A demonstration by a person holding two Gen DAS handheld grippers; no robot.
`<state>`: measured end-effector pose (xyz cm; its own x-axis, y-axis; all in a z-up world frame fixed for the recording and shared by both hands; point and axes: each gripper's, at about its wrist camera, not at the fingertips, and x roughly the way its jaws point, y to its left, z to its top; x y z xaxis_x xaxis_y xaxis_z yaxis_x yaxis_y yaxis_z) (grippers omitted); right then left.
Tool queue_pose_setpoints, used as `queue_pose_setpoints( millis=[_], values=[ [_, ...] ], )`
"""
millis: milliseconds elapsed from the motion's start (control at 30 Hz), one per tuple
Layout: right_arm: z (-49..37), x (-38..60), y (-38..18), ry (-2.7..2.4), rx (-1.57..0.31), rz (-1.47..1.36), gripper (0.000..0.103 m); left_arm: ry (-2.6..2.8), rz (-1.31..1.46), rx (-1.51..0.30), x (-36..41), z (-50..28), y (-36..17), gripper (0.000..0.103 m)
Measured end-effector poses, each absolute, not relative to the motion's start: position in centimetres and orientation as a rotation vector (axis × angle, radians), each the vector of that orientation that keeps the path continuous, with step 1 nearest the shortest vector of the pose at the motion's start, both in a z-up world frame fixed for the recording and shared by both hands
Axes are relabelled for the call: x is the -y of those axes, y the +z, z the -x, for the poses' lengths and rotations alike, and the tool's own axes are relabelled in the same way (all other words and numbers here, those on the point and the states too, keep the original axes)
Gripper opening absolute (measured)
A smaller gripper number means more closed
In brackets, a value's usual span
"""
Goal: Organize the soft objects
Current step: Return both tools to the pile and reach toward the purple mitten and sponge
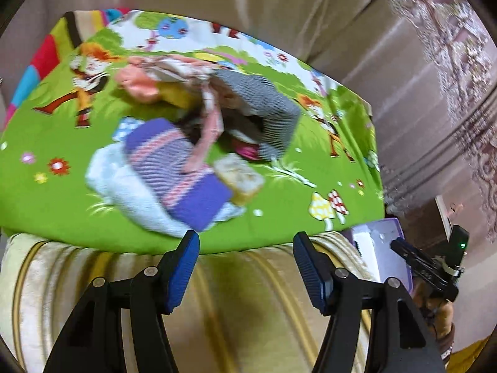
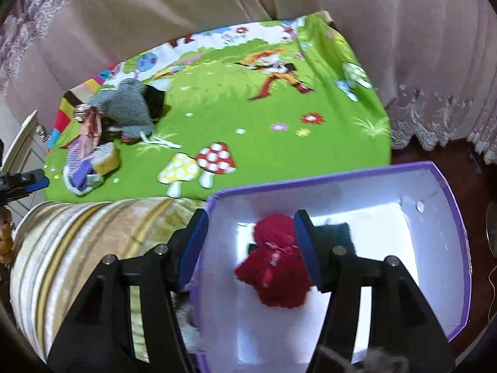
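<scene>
Counting one red plush, one box

The pile of soft things sits on the blanket over the bed, the box is down off its front right corner, and a plush toy lies inside it.

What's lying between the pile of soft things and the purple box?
Bare green cartoon blanket with printed mushrooms, seen in the right wrist view; nothing loose lies between the pile and the purple box.
</scene>
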<state>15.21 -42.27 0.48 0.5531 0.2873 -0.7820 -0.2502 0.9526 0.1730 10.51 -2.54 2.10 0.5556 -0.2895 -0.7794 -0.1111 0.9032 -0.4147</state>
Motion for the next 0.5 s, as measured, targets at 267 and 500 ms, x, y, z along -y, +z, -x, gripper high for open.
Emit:
queue_pose_setpoints(
  millis=[267,500],
  values=[
    [-15.4,38.0,2.6,0.417,-0.915,-0.023,0.065,-0.055,0.485,-0.983,-1.1,-9.3,1.4,0.064],
    [-16.3,34.1,3.9,0.486,-0.918,-0.001,0.066,-0.023,0.497,-0.986,-3.2,-10.0,1.2,0.064]
  ],
)
